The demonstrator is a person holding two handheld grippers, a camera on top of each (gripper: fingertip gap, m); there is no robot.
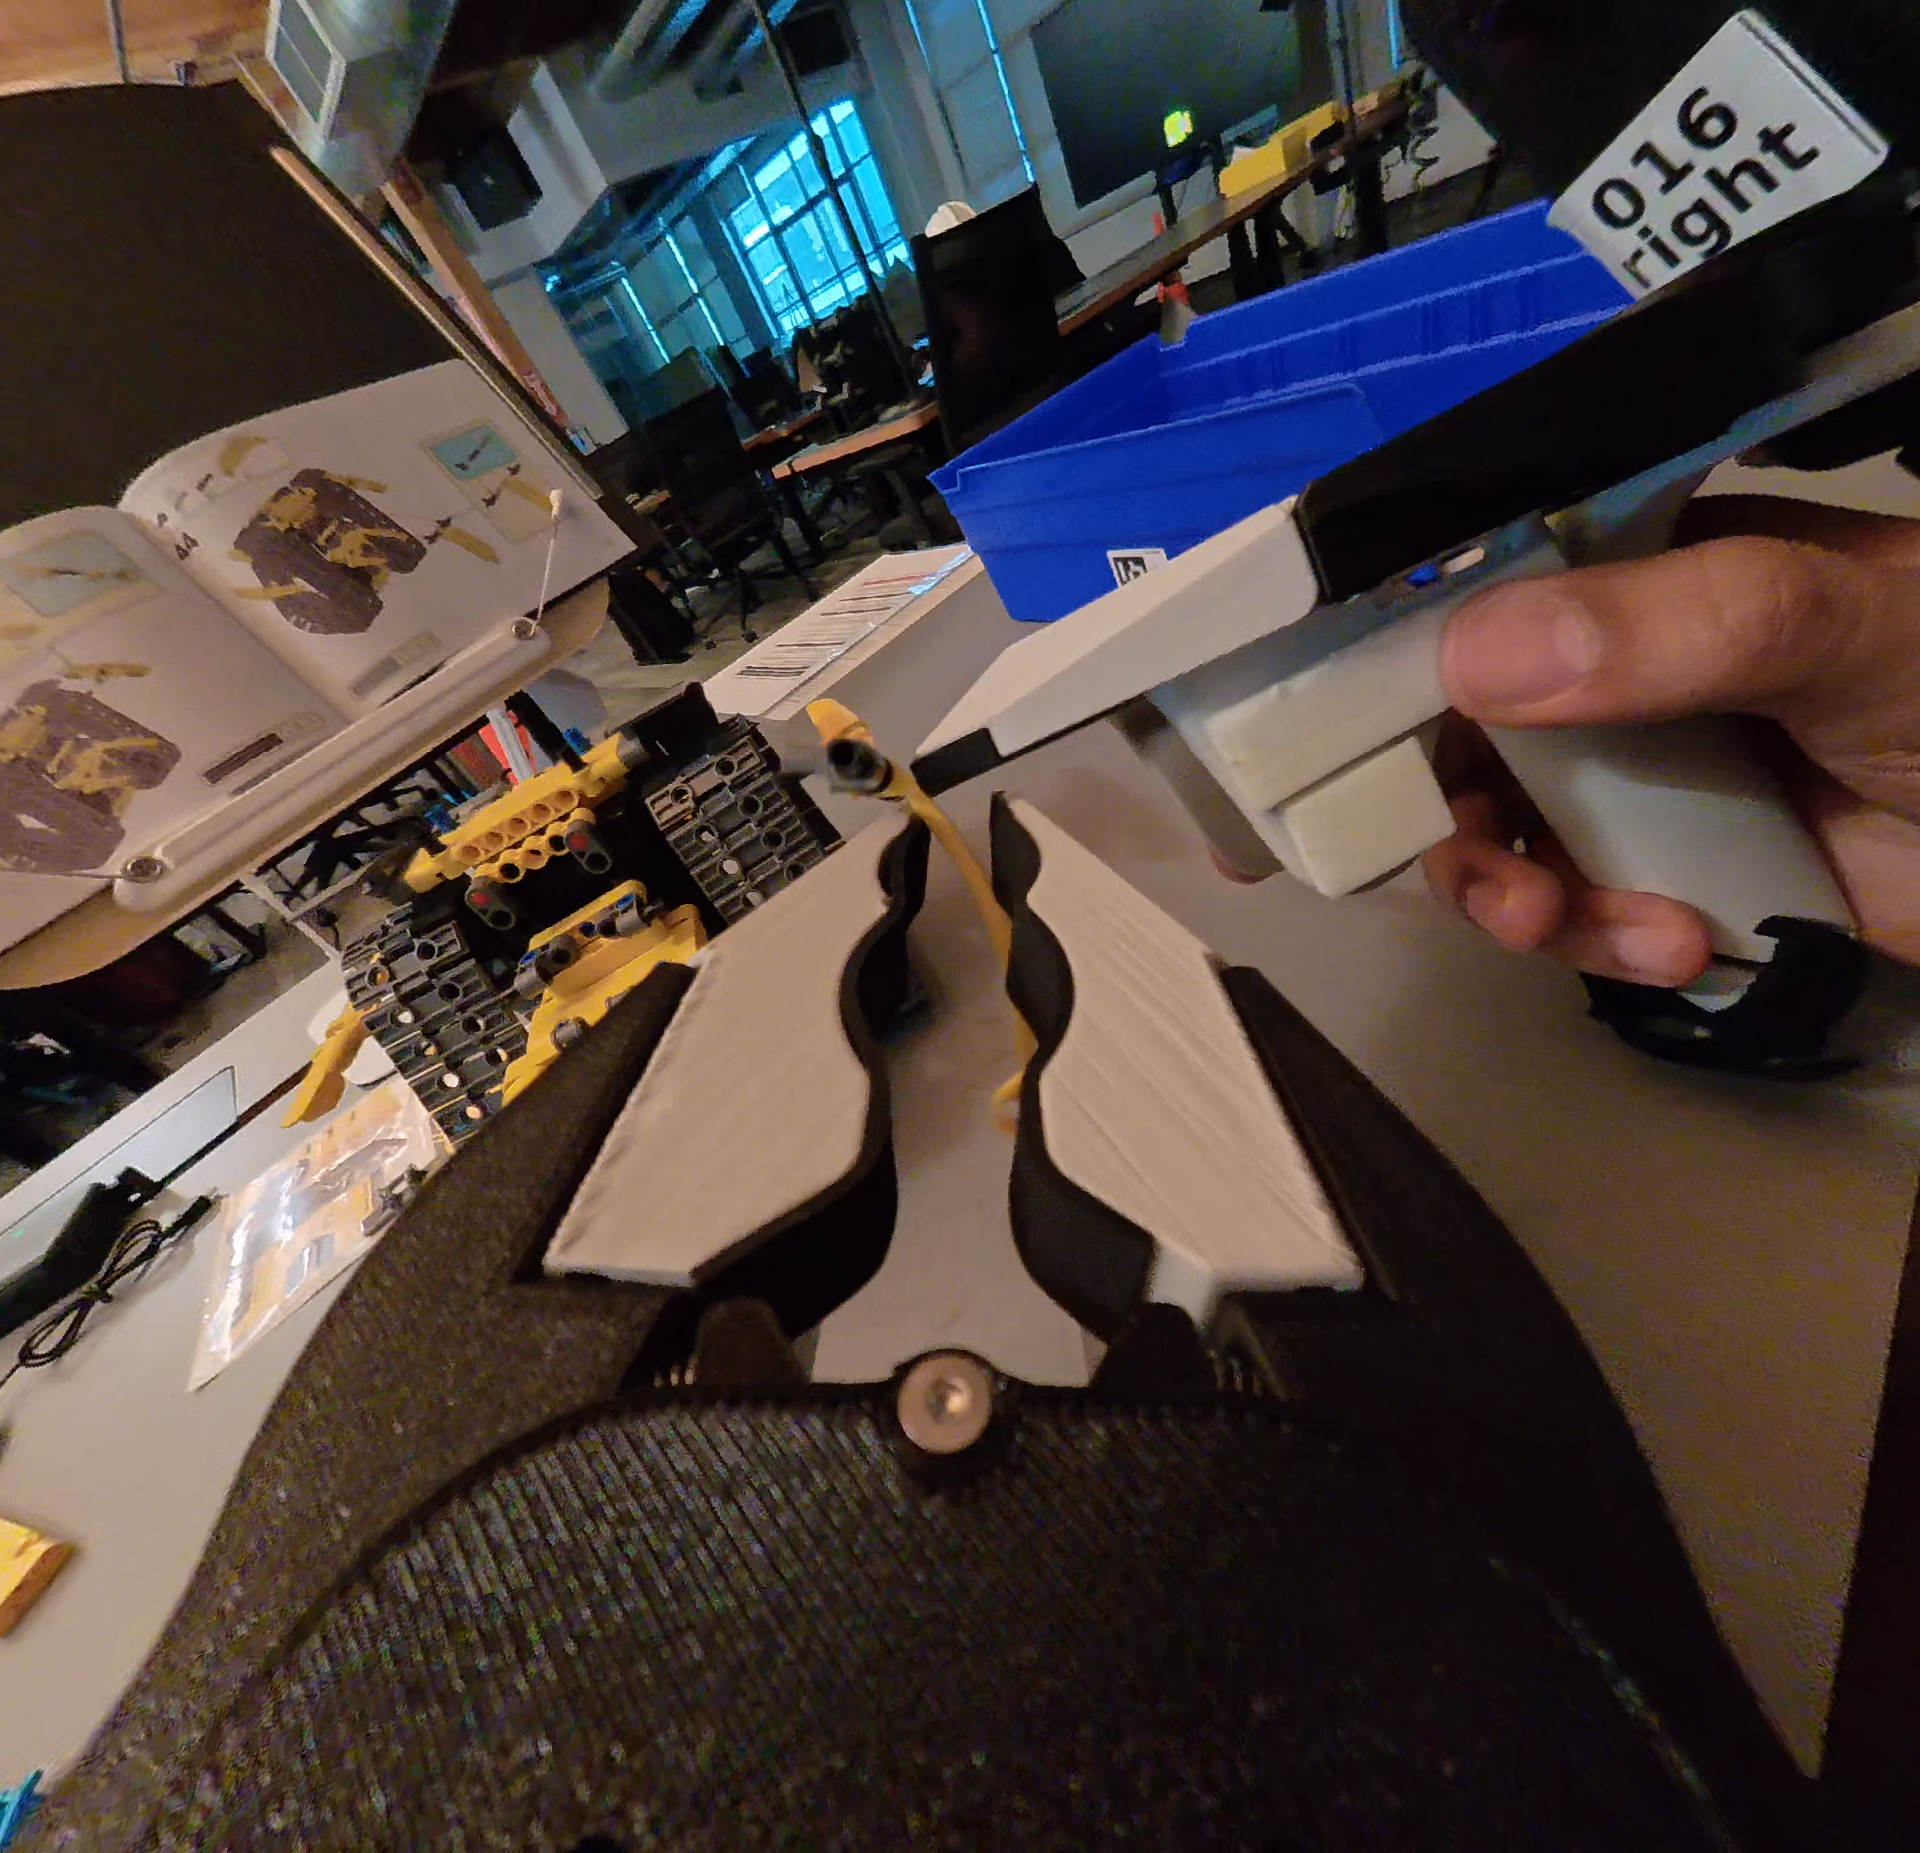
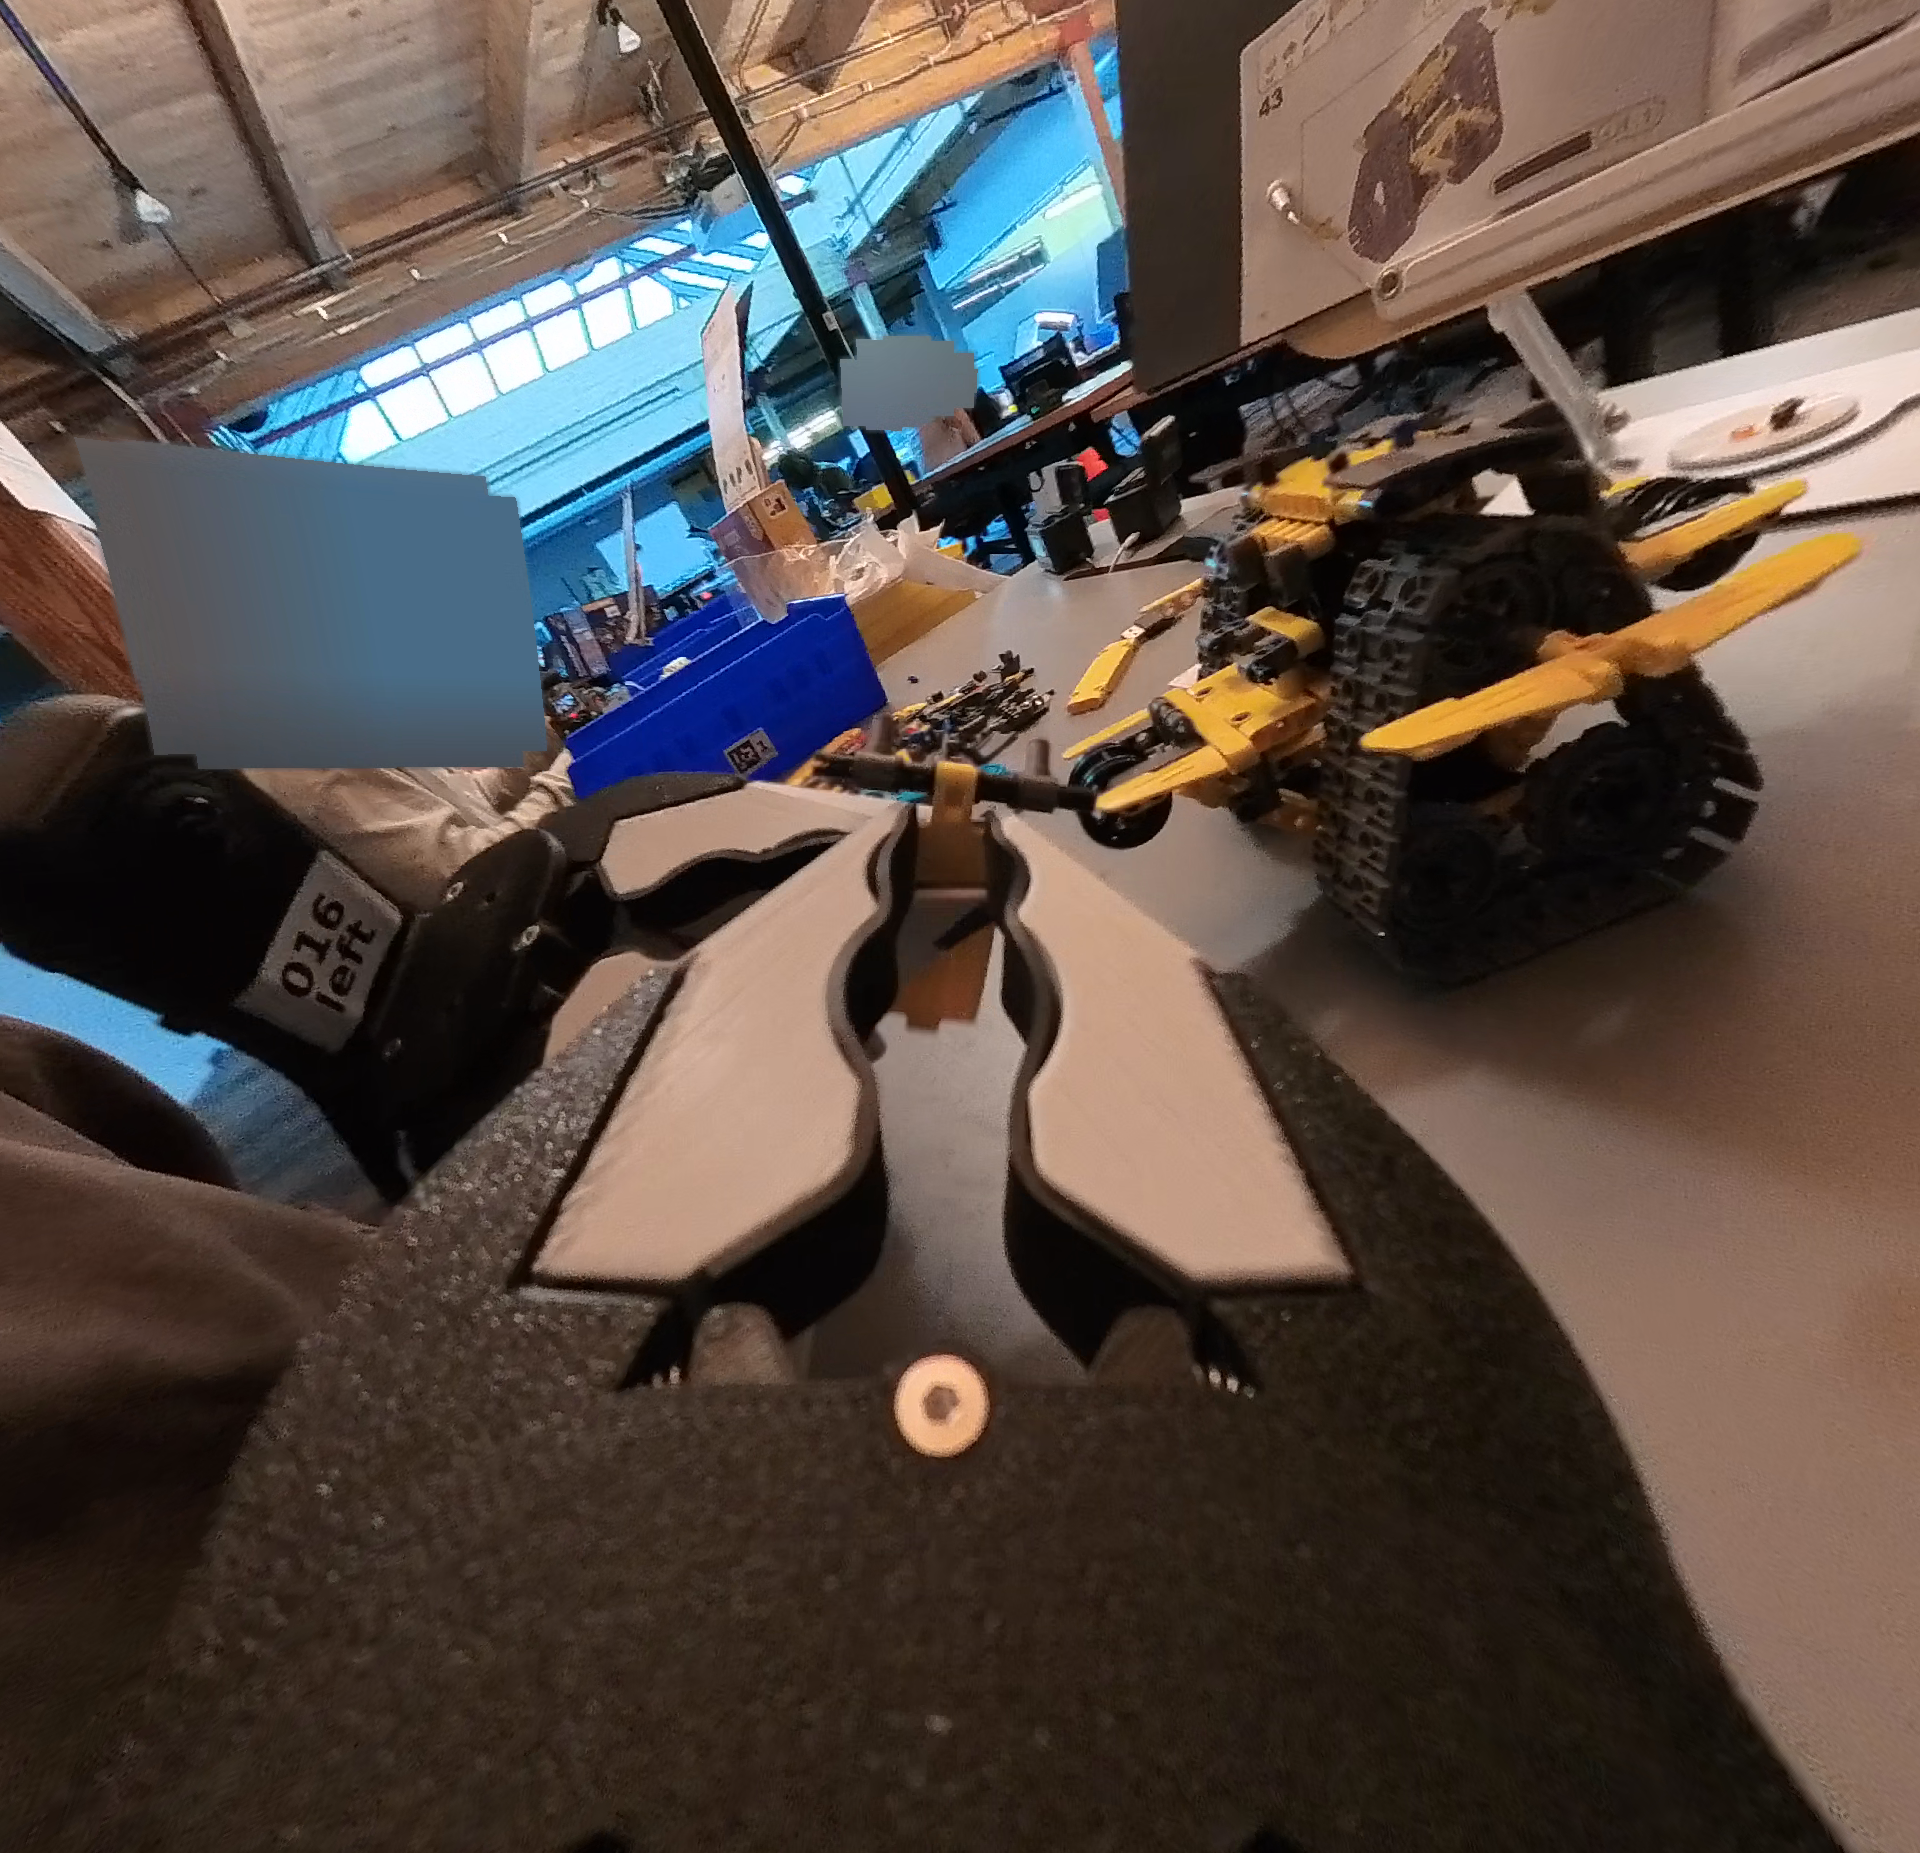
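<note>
Both grippers carrying white printed tags. Left gripper (image 1: 956, 847) and right gripper (image 2: 948, 827) pinching yellow blade piece (image 2: 943, 930) (black axle (image 2: 1023, 787) crossing tip), tracked model (image 2: 1475, 723) sitting at 2 o'clock.

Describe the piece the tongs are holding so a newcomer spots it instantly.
Start at the tracked yellow and black model on the grey table. Just left of it, the right tongs pinch a thin yellow blade piece. Unlike the loose yellow blades nearby, it carries a black axle crosswise, wheel-tipped.

The room was dim and warm-toned. Cold blue daylight glared from the windows (image 1: 805, 229); around them, edges bowed and blurred.
</note>
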